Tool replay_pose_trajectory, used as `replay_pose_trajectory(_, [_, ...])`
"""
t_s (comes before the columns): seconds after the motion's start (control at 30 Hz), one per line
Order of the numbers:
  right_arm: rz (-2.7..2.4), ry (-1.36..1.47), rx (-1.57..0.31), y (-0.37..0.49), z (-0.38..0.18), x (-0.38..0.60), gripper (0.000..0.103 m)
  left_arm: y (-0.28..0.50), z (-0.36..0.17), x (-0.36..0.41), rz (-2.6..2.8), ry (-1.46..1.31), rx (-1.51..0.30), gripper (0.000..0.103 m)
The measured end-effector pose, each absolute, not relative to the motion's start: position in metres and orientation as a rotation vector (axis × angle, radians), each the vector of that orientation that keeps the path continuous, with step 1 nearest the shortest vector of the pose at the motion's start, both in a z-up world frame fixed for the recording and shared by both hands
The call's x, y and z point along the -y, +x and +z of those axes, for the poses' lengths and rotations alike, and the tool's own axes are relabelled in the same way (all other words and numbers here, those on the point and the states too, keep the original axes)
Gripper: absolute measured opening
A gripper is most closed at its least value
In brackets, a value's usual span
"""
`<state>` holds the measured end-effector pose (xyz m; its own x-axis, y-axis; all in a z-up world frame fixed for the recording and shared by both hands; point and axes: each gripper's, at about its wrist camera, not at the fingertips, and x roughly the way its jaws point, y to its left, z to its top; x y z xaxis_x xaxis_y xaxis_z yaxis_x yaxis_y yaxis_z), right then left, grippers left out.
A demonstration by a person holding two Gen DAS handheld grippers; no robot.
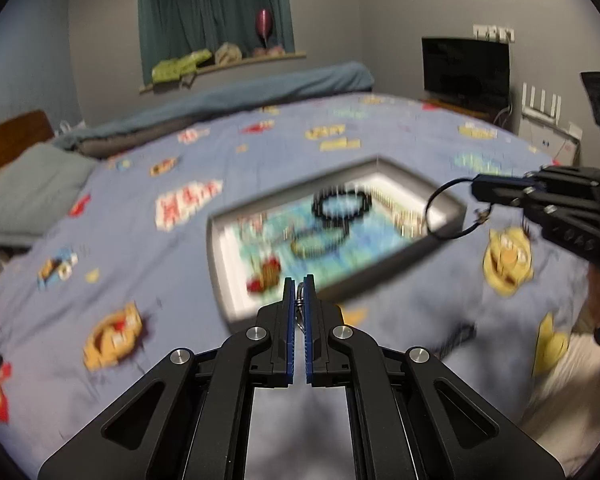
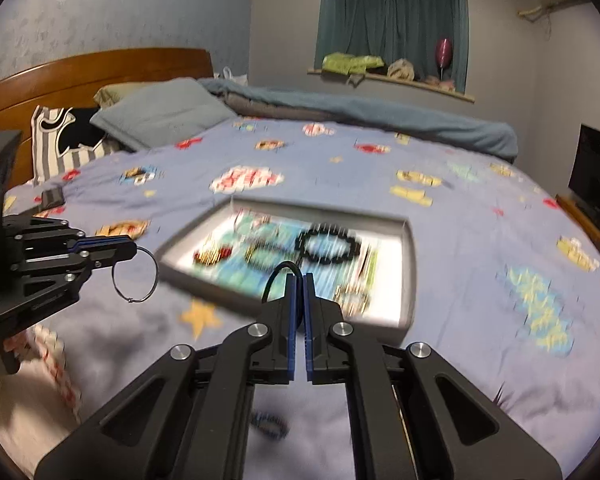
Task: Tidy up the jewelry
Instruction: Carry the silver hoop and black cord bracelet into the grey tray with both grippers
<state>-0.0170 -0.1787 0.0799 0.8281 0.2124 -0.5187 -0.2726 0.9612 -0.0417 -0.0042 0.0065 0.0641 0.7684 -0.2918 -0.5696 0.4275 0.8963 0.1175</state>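
A grey-rimmed tray (image 1: 220, 264) (image 2: 408, 276) with a colourful liner lies on the bed. In it are a black beaded bracelet (image 1: 342, 204) (image 2: 328, 246), a darker bracelet (image 1: 316, 240) and a red-and-gold piece (image 1: 266, 276) (image 2: 212, 254). My left gripper (image 1: 299, 280) (image 2: 135, 251) is shut on a thin silver bangle (image 2: 136, 276) that hangs below its tips, left of the tray. My right gripper (image 2: 299, 278) (image 1: 474, 190) is shut on a black cord bracelet (image 1: 448, 210) (image 2: 280, 274) with a small charm, above the tray's right edge. Both are held above the bed.
The bed has a blue cartoon-print sheet (image 1: 140, 240). Another dark bracelet (image 2: 270, 426) lies on it near me. Pillows (image 2: 160, 112) and a wooden headboard (image 2: 100, 72) are at one end, with a rolled blue blanket (image 1: 260, 92) along the far side. A dark screen (image 1: 466, 66) stands by the wall.
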Motion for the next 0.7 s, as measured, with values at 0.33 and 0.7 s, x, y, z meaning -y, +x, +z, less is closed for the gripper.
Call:
replay_pose_trajectory(0.33, [0.221,-0.048,-0.588,0.046,0.066,0.189,0.003,0.061,0.074,0.015,-0.461,0.081,-0.592,0.005])
replay_pose_trajectory(0.7, [0.261,-0.015,-0.738,0.080,0.018,0.189,0.003,0.106,0.015,0.006,-0.441,0.036,-0.763,0.005])
